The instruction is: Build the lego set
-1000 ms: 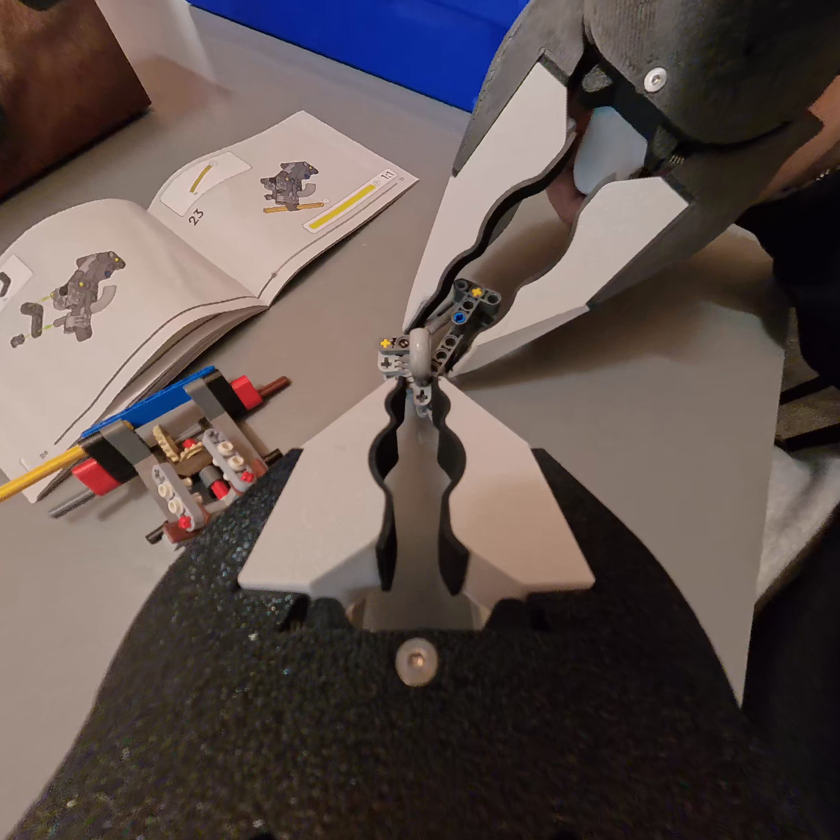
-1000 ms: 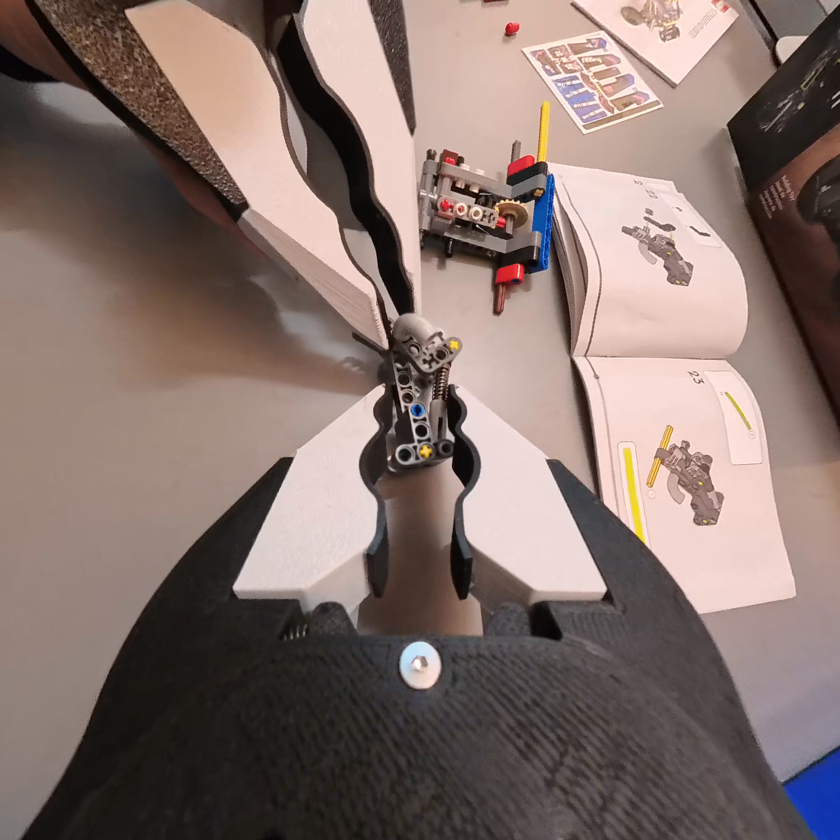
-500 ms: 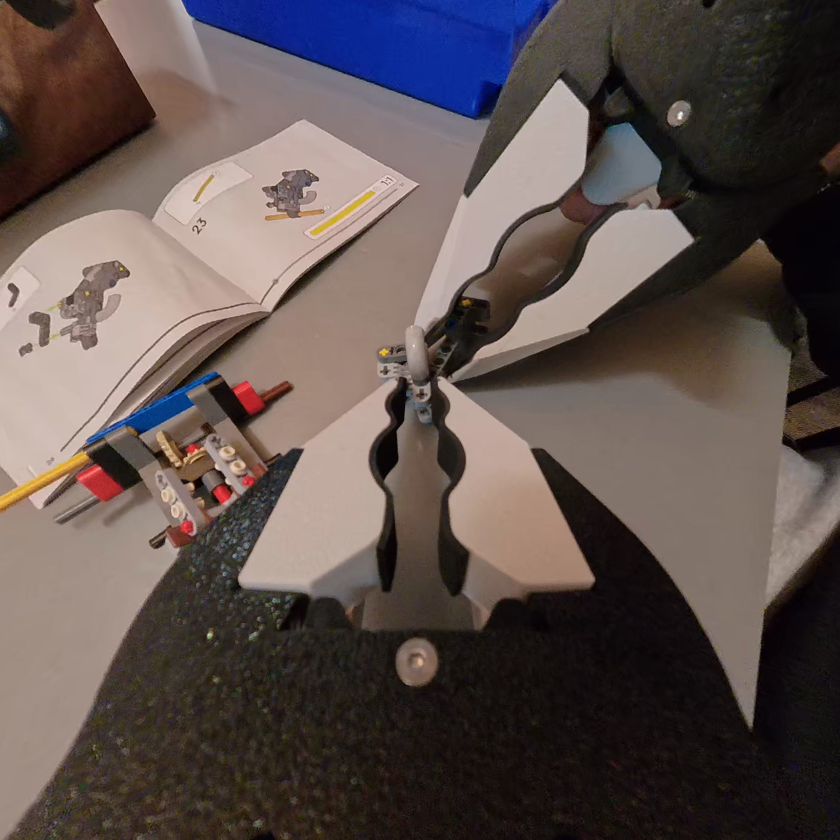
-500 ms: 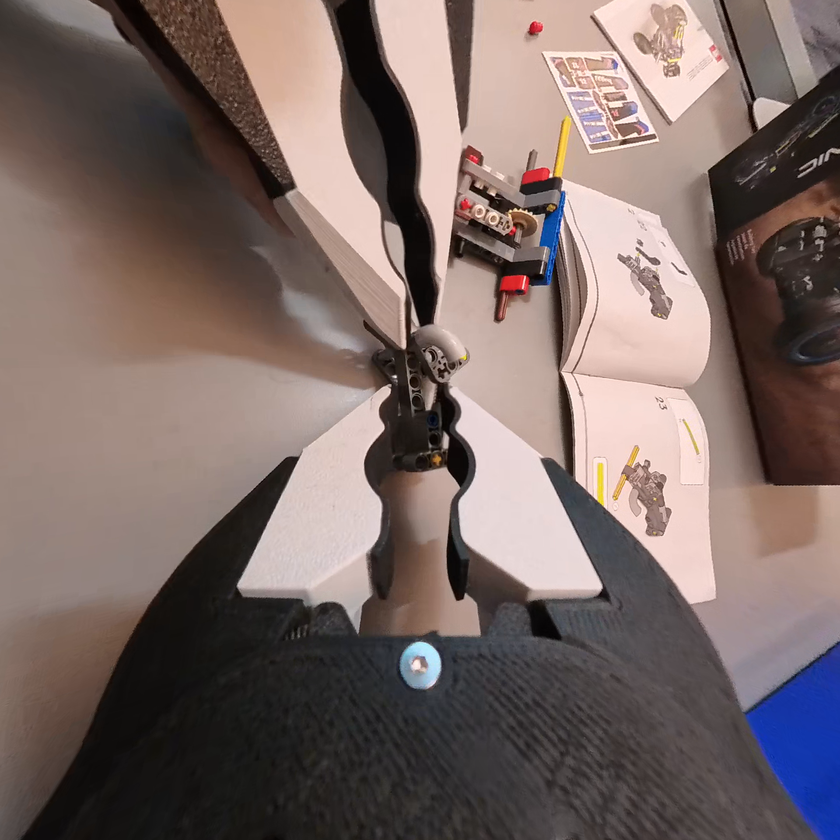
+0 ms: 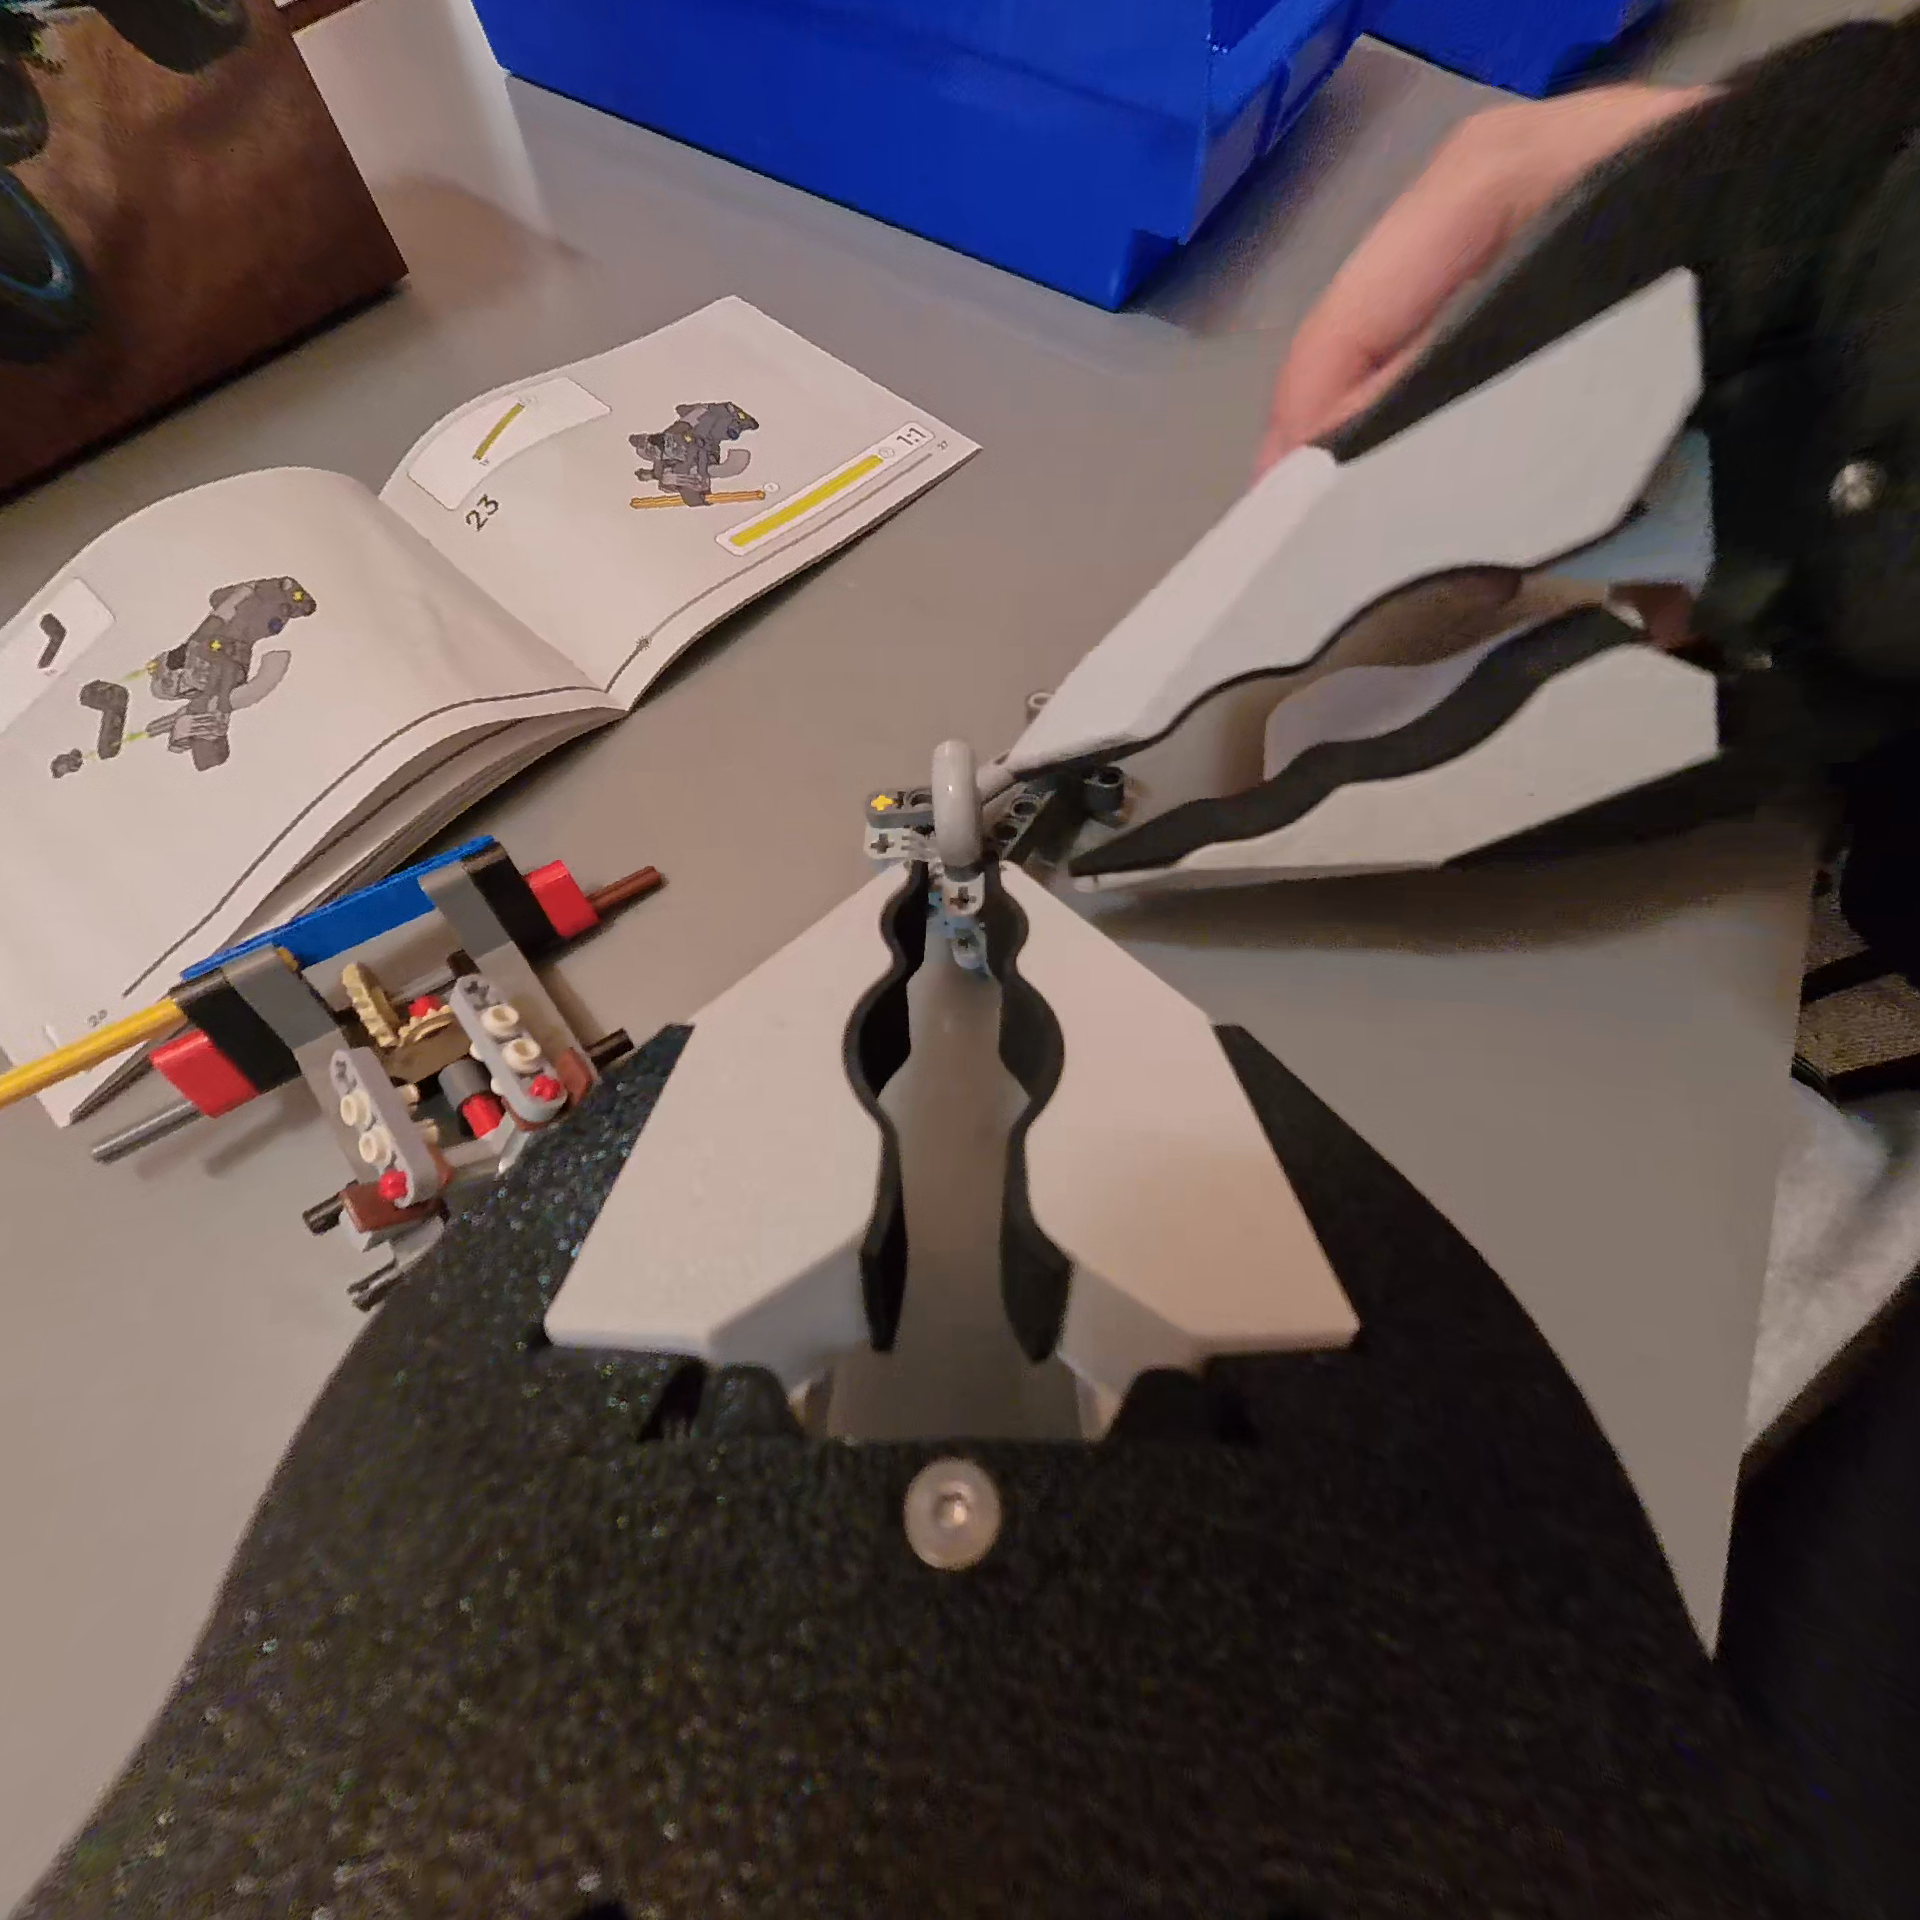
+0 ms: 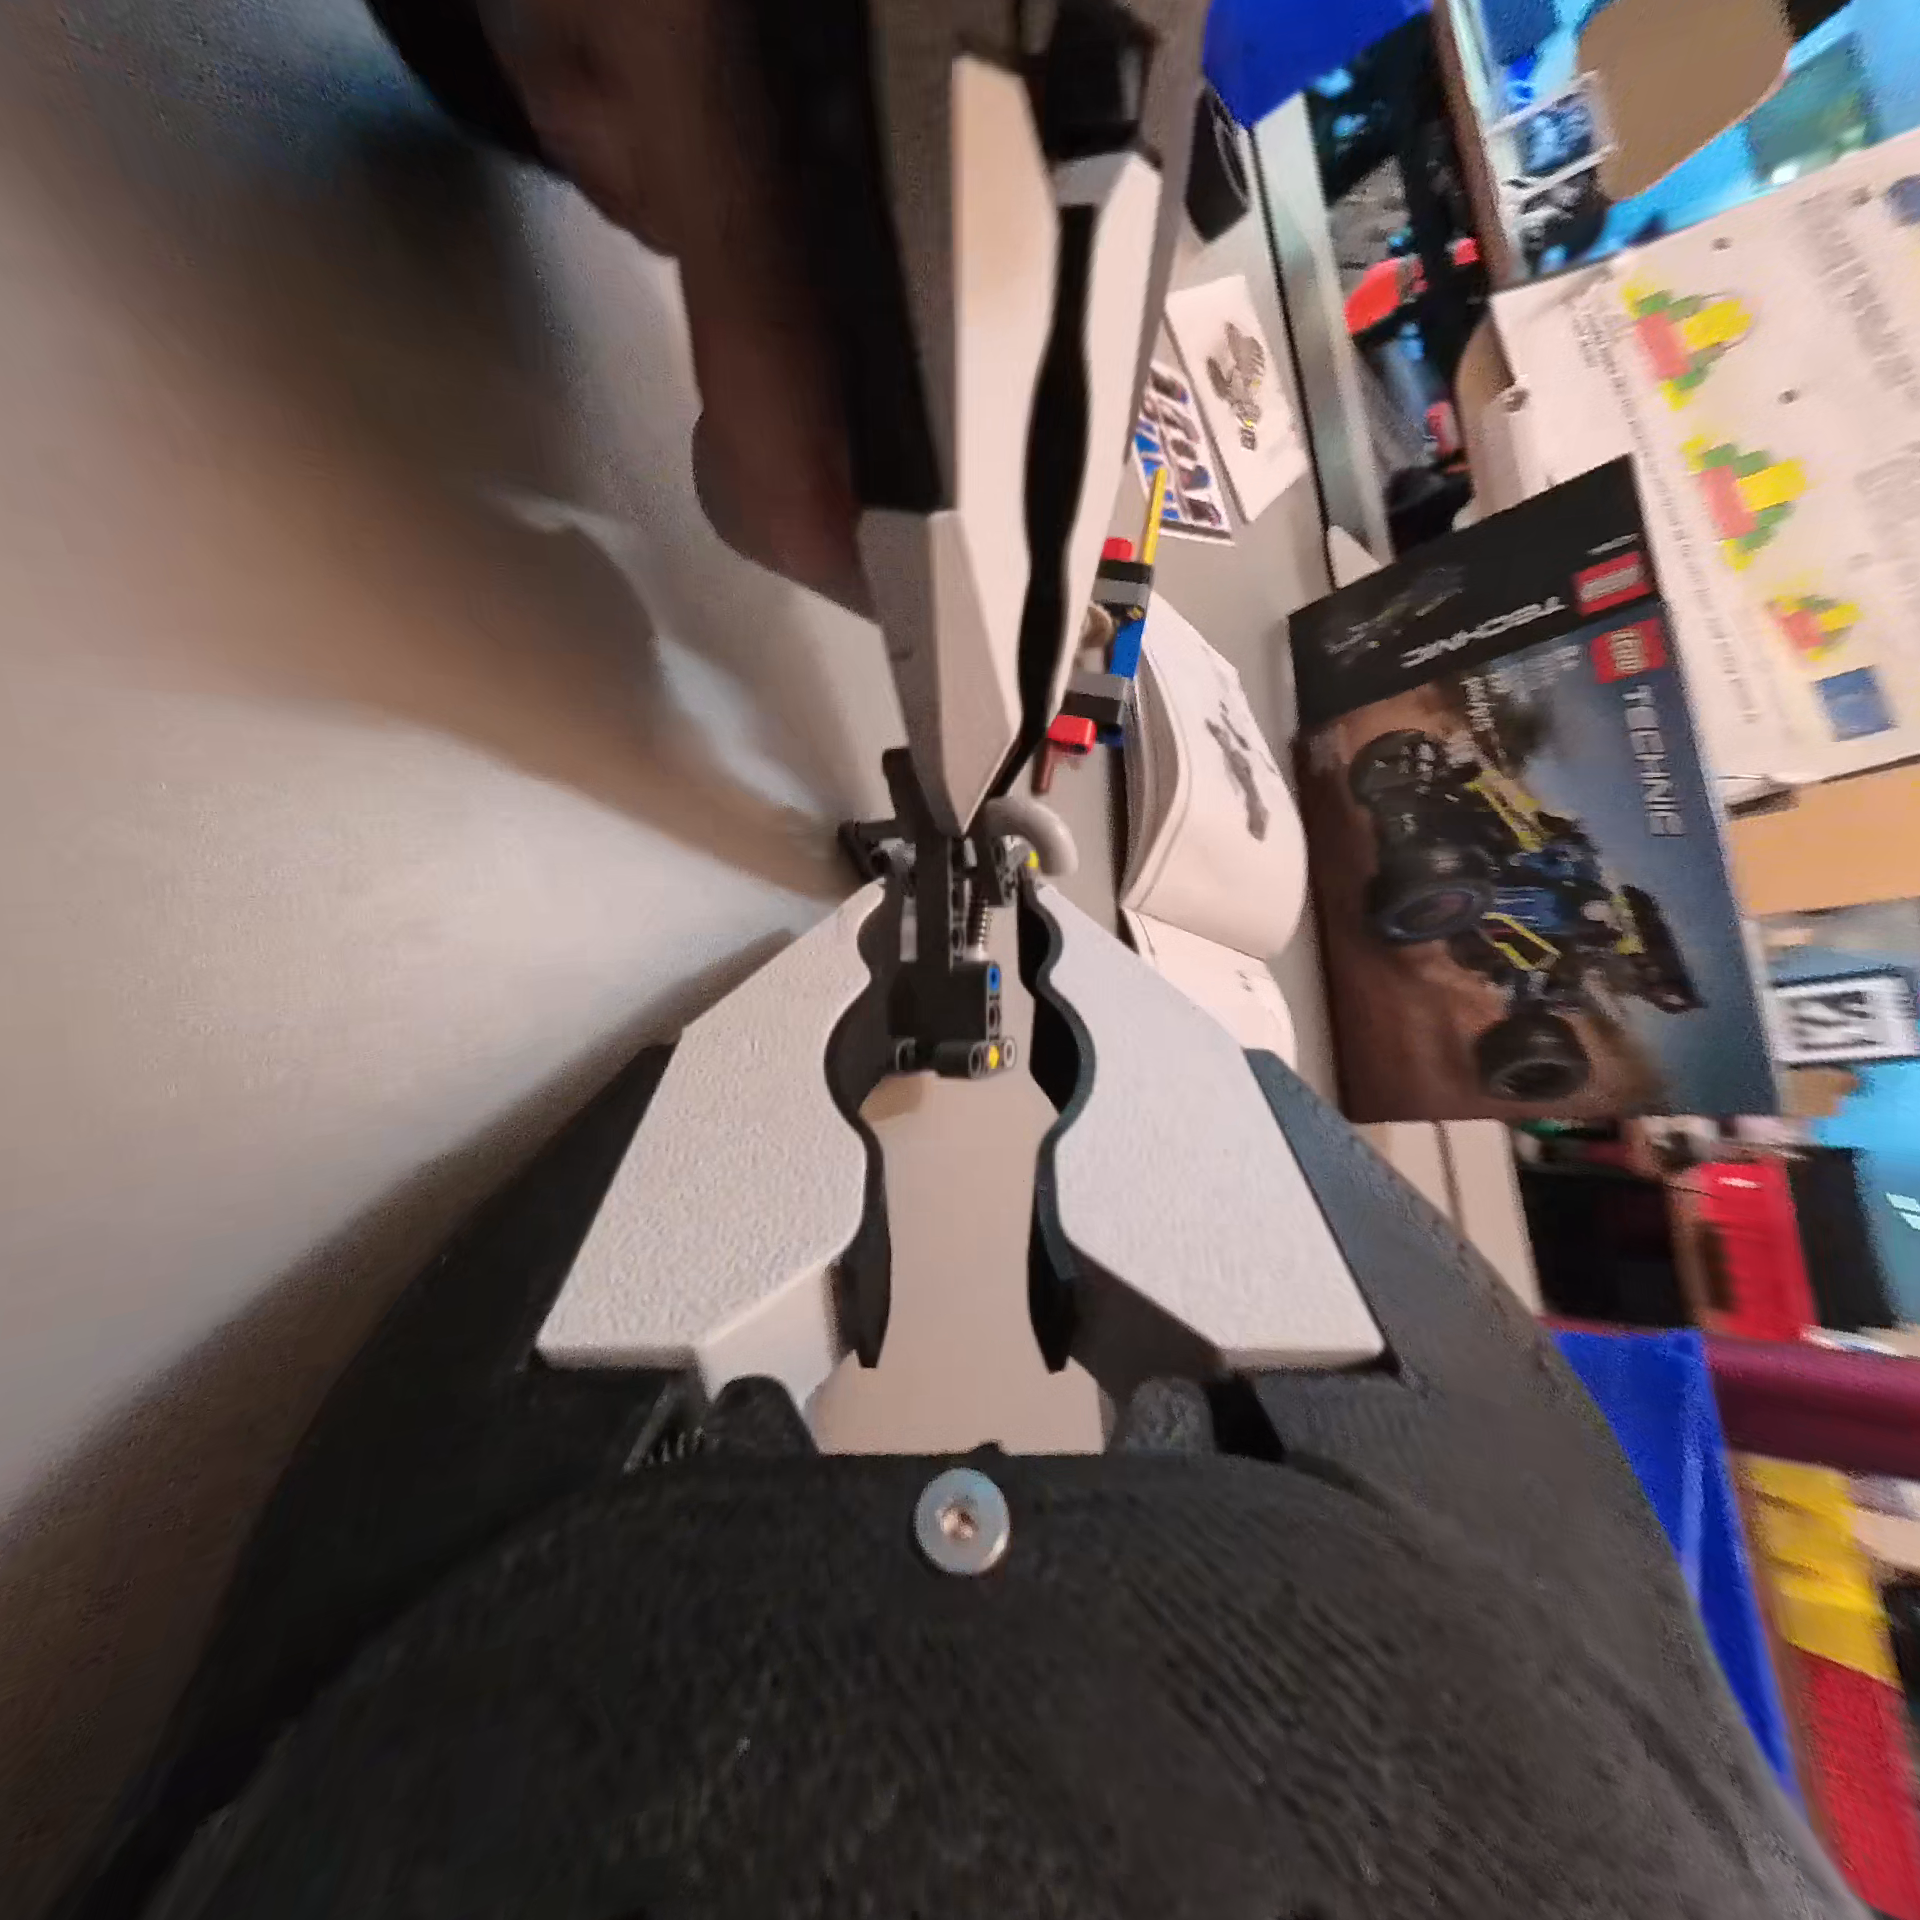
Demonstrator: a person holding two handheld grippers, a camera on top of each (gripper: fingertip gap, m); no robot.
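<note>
A small grey Technic assembly (image 5: 906, 821) with a light grey curved piece, a spring and yellow and blue pins is held in the air between both grippers. My left gripper (image 5: 954, 885) is shut on its near end from below. My right gripper (image 5: 1044, 816) comes in from the right, lies almost flat and is shut on the dark far end. In the right wrist view, which is blurred, the assembly (image 6: 940, 1003) sits between my right gripper's tips (image 6: 956, 899), and the left gripper (image 6: 951, 821) reaches down onto it from above.
A larger build (image 5: 395, 1018) with blue, red and grey parts and a yellow axle lies on the grey table (image 5: 727, 790) at left, beside the open instruction booklet (image 5: 416, 623). Blue bins (image 5: 935, 135) stand at the back. The set's box (image 6: 1507, 810) and a sticker sheet (image 6: 1174, 457) show in the right wrist view. My left and right fingertips are right by each other.
My right gripper has rolled and swung down to lie flatter on the right, turning the assembly with it. Its view now tilts toward the room. My left gripper keeps its hold.
</note>
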